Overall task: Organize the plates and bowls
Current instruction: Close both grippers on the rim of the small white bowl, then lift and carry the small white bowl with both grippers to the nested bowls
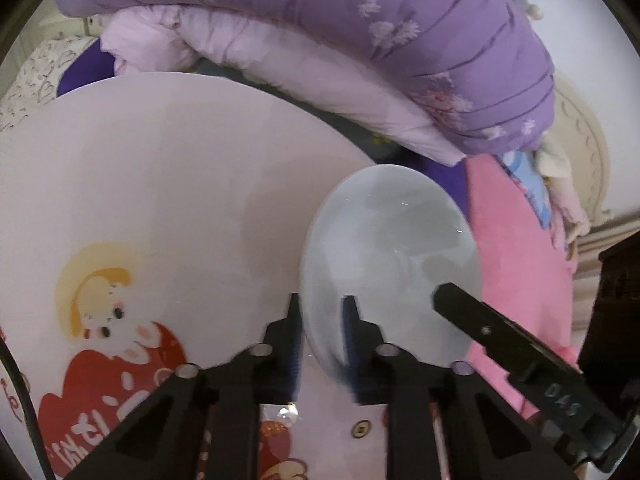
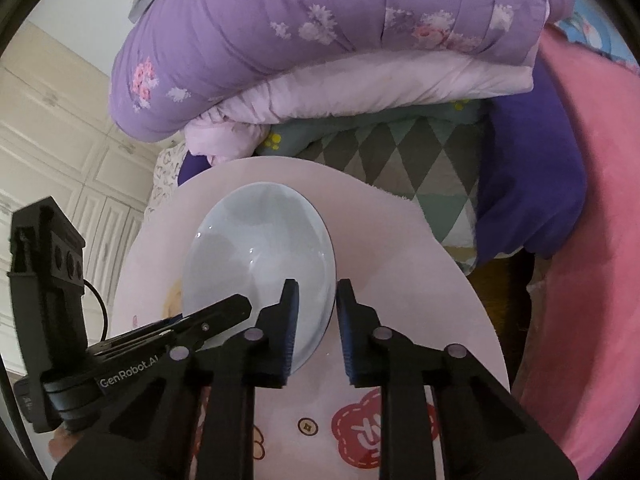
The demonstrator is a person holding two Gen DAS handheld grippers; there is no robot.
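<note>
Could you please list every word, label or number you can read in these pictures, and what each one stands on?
"GenRobot.AI": white letters on the black left gripper body.
"DAS": raised letters on the black right gripper finger.
White characters on the round pink table top's red cartoon patches: not legible.
Pale blue ceramic plate: no text.

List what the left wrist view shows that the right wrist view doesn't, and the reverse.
Left wrist only: the cartoon child figure printed on the table, and the left tongs pinching the plate's left rim.

Right wrist only: the white panelled wardrobe, the diamond-patterned blanket, and the right tongs pinching the plate's right rim.

Both: the pale blue plate on the round white table, the purple floral quilt and the pink blanket.
</note>
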